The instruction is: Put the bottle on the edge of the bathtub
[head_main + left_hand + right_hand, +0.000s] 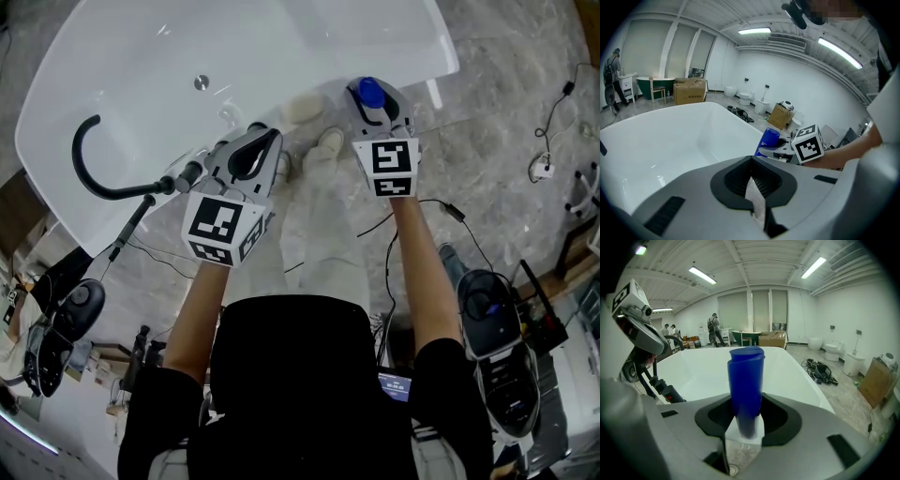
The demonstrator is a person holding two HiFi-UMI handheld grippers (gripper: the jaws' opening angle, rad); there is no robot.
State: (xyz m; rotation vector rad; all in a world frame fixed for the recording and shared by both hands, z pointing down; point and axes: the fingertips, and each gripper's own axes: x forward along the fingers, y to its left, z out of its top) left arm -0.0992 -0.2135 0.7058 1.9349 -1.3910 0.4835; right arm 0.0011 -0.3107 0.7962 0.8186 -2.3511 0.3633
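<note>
So the right gripper is pinching the blue bottle in its jaws by the bathtub edge, while the left gripper is keeping its jaws closed, empty.

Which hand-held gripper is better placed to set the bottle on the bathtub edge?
Right. The right hand-held gripper grips the bottle upright by the bathtub rim; the left hand-held gripper holds nothing.

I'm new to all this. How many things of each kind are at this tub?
White bathtub: 1
Blue plastic bottle: 1
Grey hand-held grippers with jaws: 2, the left gripper and the right gripper
Black curved hose: 1
Total: 5
</note>
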